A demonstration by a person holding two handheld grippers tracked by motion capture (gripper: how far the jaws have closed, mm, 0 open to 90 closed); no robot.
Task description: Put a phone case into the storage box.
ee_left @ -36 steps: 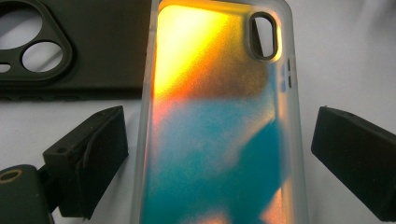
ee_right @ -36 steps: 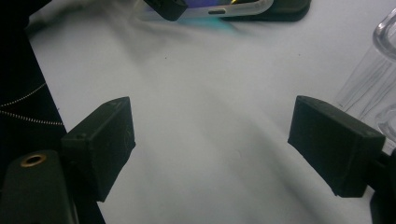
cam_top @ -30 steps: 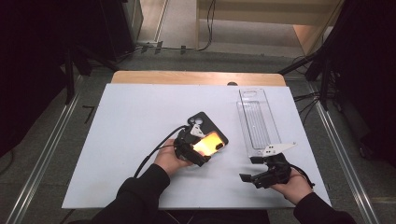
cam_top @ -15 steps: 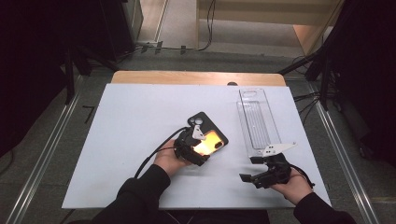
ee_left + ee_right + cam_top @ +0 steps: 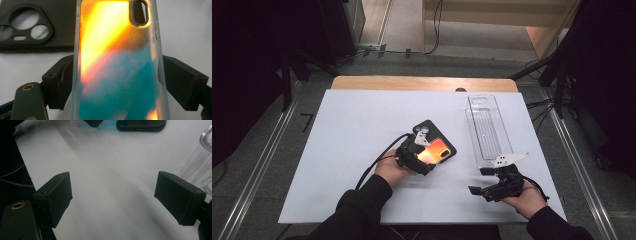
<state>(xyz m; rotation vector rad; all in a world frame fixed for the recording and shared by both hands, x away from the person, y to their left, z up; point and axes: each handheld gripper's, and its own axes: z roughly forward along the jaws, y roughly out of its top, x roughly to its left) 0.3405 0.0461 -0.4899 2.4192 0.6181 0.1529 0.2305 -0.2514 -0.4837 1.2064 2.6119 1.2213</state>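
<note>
A white table top [image 5: 347, 150] is seen from the high view, with a strip of bare wood along its far edge at twelve o'clock. A long clear plastic tray [image 5: 488, 127] lies on it toward two o'clock, its near end just beyond the right gripper [image 5: 484, 181], which is held at about five o'clock; in the right gripper view the two black jaws are spread wide over bare white surface with nothing between them, and the tray's clear wall [image 5: 200, 162] is caught at three o'clock. Near the centre a black phone case [image 5: 428, 133] lies flat, its camera cut-outs visible in the left gripper view [image 5: 25, 25] at ten o'clock. The left gripper [image 5: 426, 160] is closed on an orange and teal phone case [image 5: 438, 151], which is pinched across its translucent sides [image 5: 117, 62] just beside the black one.
</note>
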